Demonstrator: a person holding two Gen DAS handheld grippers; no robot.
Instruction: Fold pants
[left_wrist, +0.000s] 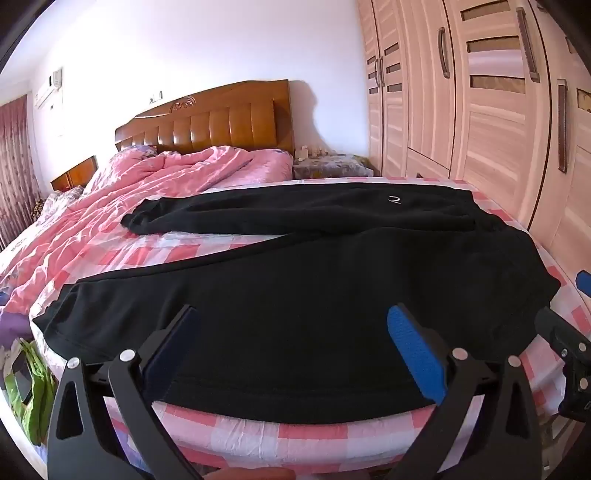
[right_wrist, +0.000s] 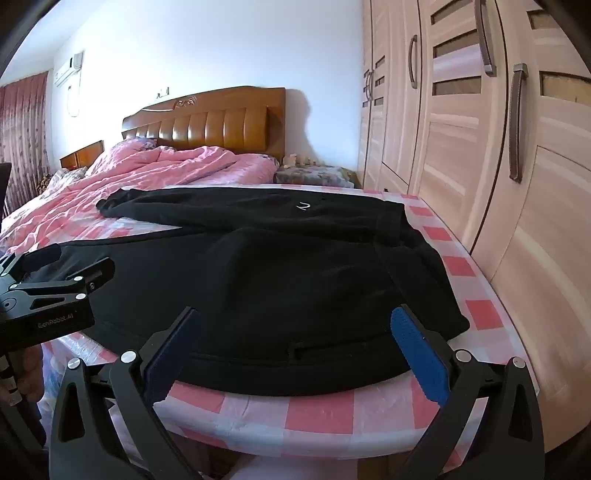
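Observation:
Black pants (left_wrist: 295, 280) lie spread flat on the pink checked bed sheet (left_wrist: 155, 254), legs apart: one leg runs along the near edge, the other lies farther back with a small white logo (left_wrist: 394, 200). The waist end is at the right. My left gripper (left_wrist: 295, 317) hovers open over the near leg, nothing between its blue pads. My right gripper (right_wrist: 297, 321) hangs open over the pants (right_wrist: 295, 280) near the waist and a pocket slit, also holding nothing. Each gripper shows at the edge of the other's view.
A rumpled pink quilt (left_wrist: 155, 184) covers the far half of the bed before a wooden headboard (left_wrist: 214, 122). A pale wardrobe (left_wrist: 480, 110) stands close along the right side. A green bag (left_wrist: 29, 387) sits on the floor at left. The bed's foot edge (right_wrist: 295, 413) curves just below the grippers.

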